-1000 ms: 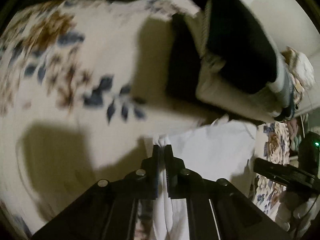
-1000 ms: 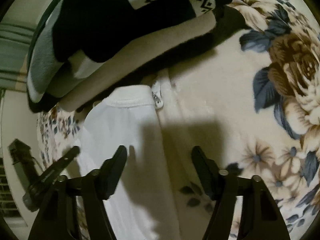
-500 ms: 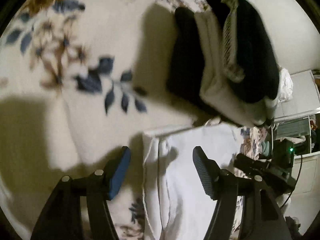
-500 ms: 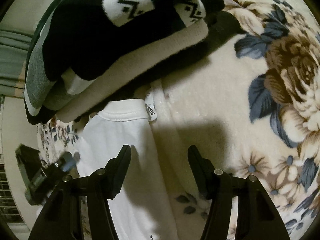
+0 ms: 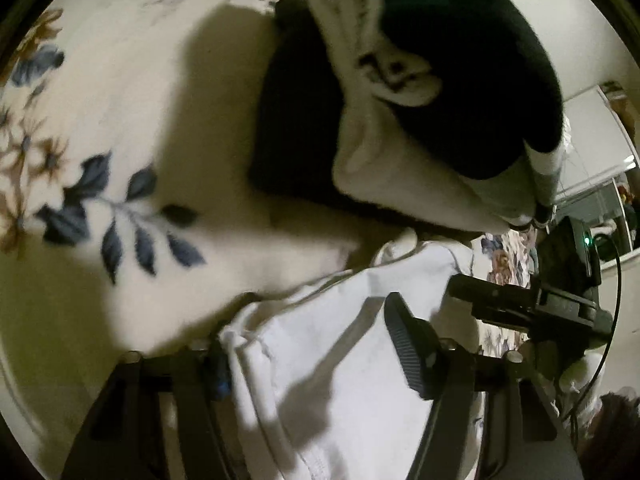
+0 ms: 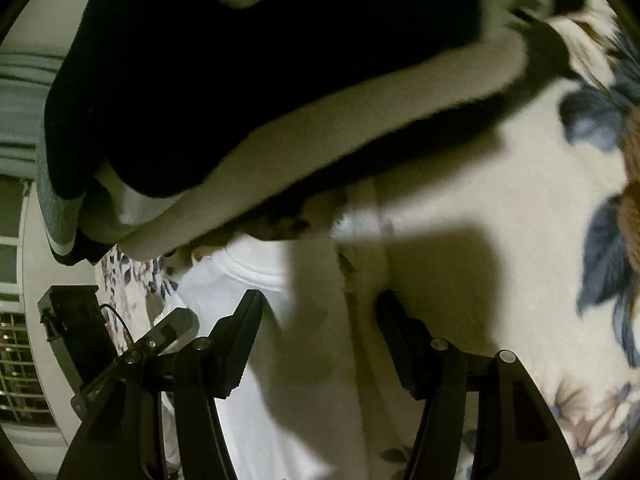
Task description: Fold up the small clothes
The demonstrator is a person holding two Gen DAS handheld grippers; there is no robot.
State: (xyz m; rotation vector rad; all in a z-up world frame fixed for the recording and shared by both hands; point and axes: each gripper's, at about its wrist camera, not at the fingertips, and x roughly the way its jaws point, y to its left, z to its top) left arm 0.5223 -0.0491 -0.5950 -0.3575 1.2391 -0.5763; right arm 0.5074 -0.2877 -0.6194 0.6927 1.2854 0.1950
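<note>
Between the parted jaws of the left hand-held gripper [image 5: 308, 350], the white garment [image 5: 340, 380] is seen lying flat on the floral bedspread [image 5: 120, 120], its long axis running near to far. Its right edge is straddled by the right hand-held gripper [image 6: 318, 340], likewise spread and empty, with the stack of folded clothes [image 6: 240, 80] just beyond.

- Both views were dim and warm-tinted, with motion blur throughout.
- Hard shadows fell toward twelve o'clock on the floral blanket [image 5: 120, 128].
- Fisheye edges bent and went black.
</note>
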